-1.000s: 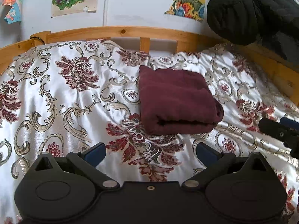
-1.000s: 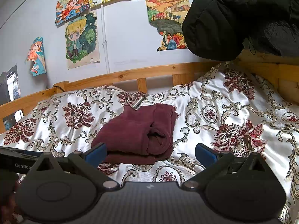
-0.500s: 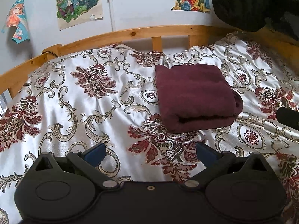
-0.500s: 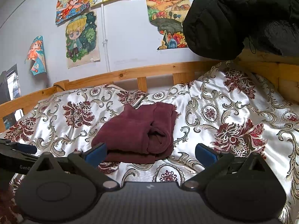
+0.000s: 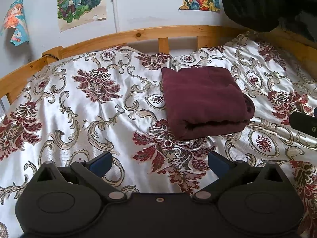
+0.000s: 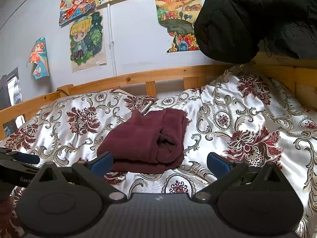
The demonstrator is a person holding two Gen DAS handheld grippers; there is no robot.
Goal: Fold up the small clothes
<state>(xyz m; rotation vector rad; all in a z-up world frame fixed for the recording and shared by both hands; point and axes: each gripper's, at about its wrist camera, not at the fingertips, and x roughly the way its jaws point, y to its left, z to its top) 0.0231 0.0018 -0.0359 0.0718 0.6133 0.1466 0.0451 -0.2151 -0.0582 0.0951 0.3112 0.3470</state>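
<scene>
A dark maroon garment [image 5: 204, 101] lies folded into a thick rectangle on the patterned satin bedspread [image 5: 79, 107]. It also shows in the right wrist view [image 6: 146, 140], with a rumpled open fold facing me. My left gripper [image 5: 159, 161] is open and empty, held above the bedspread well short of the garment. My right gripper [image 6: 159, 162] is open and empty, just in front of the garment's near edge. The right gripper's tip shows at the right edge of the left wrist view [image 5: 305, 123]. The left gripper shows at the left edge of the right wrist view [image 6: 17, 162].
A wooden bed rail [image 5: 138, 35] runs along the far side and the right side [image 6: 287, 75]. A black padded jacket [image 6: 247, 17] hangs over the right corner. Cartoon posters [image 6: 87, 39] hang on the white wall behind.
My left gripper has drawn back and to the left, so the garment sits farther off and more to the right. The right gripper has hardly moved. The garment has not moved.
</scene>
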